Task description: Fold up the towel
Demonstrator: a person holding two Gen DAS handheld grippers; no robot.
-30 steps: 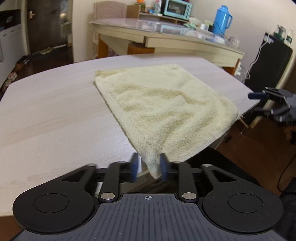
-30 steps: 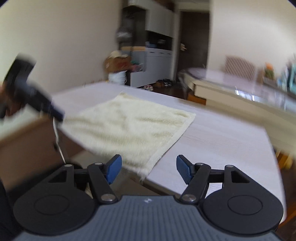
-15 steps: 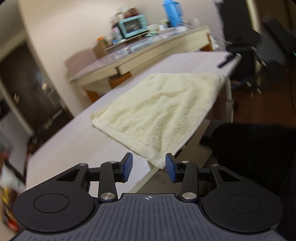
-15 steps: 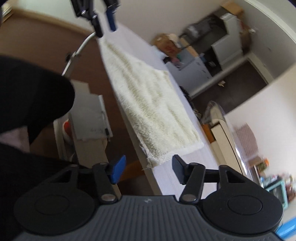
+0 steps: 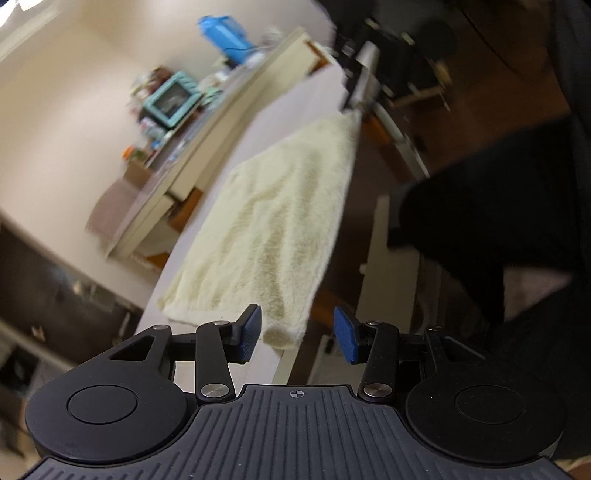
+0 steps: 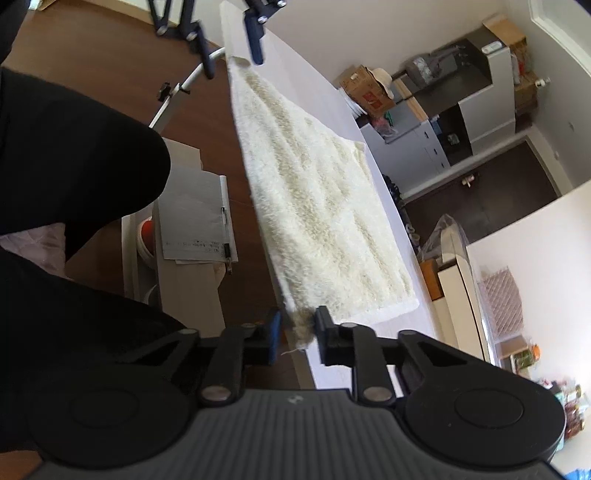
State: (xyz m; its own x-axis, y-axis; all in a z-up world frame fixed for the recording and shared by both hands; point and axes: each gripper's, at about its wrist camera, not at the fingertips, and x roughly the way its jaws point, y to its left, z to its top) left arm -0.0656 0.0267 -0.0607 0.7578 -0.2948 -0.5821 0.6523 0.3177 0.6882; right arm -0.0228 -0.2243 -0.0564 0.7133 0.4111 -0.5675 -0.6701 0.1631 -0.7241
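Observation:
A cream towel (image 5: 280, 206) lies flat along the near edge of a pale table (image 5: 314, 85), with two corners hanging slightly over the edge. My left gripper (image 5: 298, 336) straddles one overhanging corner. Its jaws are opening and the blue pads (image 5: 251, 332) stand clear of the cloth. In the right wrist view the towel (image 6: 325, 206) runs away from me. My right gripper (image 6: 299, 326) is closing on the near corner, and the pads pinch the frayed tip. The left gripper (image 6: 231, 50) shows at the towel's far corner.
A person's dark-clothed legs (image 6: 74, 147) sit close to the table edge. Below it, a low stand carries a paper sheet and a pen (image 6: 192, 218). A second table behind holds a teal oven (image 5: 170, 98) and a blue flask (image 5: 225, 33). Cabinets (image 6: 461, 122) stand further off.
Both views have rolled sideways and both hands have sunk toward the table edge. The right jaws have shut on a towel corner. The left jaws have spread wider around the other corner.

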